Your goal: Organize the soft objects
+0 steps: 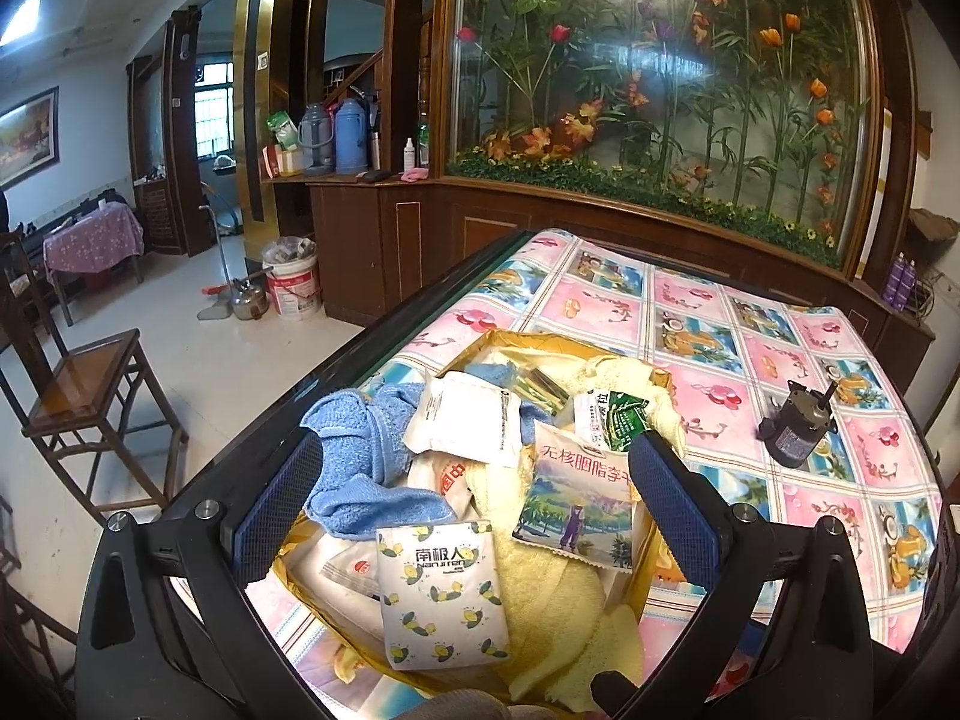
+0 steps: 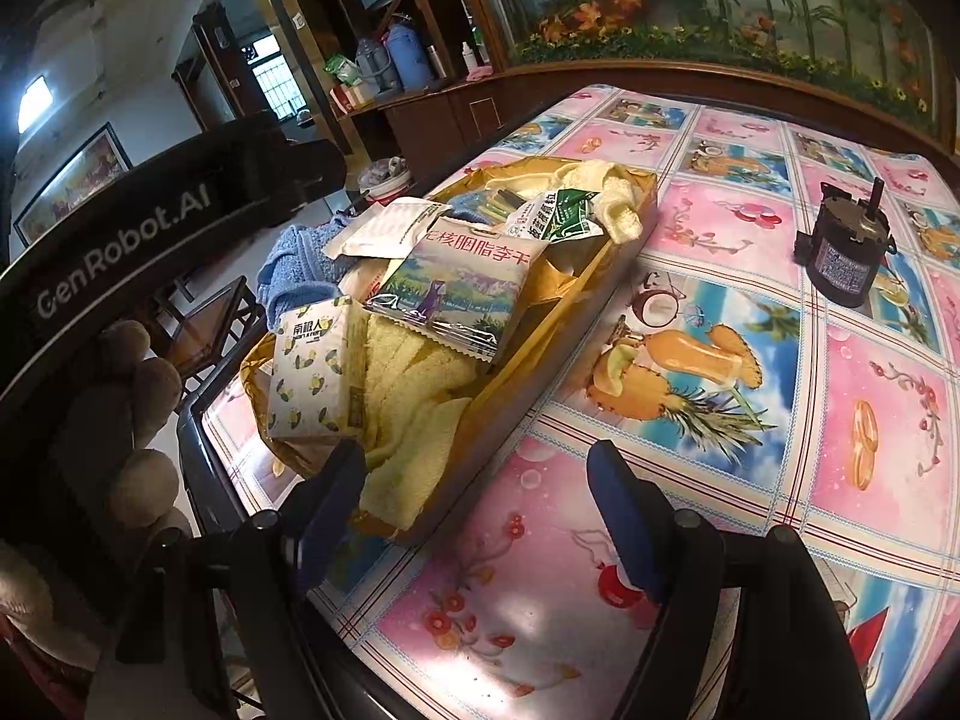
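Observation:
A yellow cardboard box (image 2: 558,324) on the table holds soft things: a blue towel (image 1: 366,450), a yellow towel (image 1: 546,588), a lemon-print tissue pack (image 1: 441,594), a picture snack bag (image 1: 579,507), a white pouch (image 1: 465,420) and a green sachet (image 1: 621,420). My left gripper (image 1: 474,498) hovers over the box, jaws wide apart, with nothing pressed between its pads. My right gripper (image 2: 474,510) stands open over the box's near right corner (image 2: 420,522) and the tablecloth, gripping nothing. From the right wrist view I see the tissue pack (image 2: 309,369), the snack bag (image 2: 456,288) and the yellow towel (image 2: 414,396).
A small black motor (image 1: 795,429) stands on the patterned tablecloth (image 1: 750,324) to the right of the box; the same motor (image 2: 840,258) appears far right in the right wrist view. A gloved hand (image 2: 120,420) holds the left device. A wooden chair (image 1: 90,396) stands left of the table.

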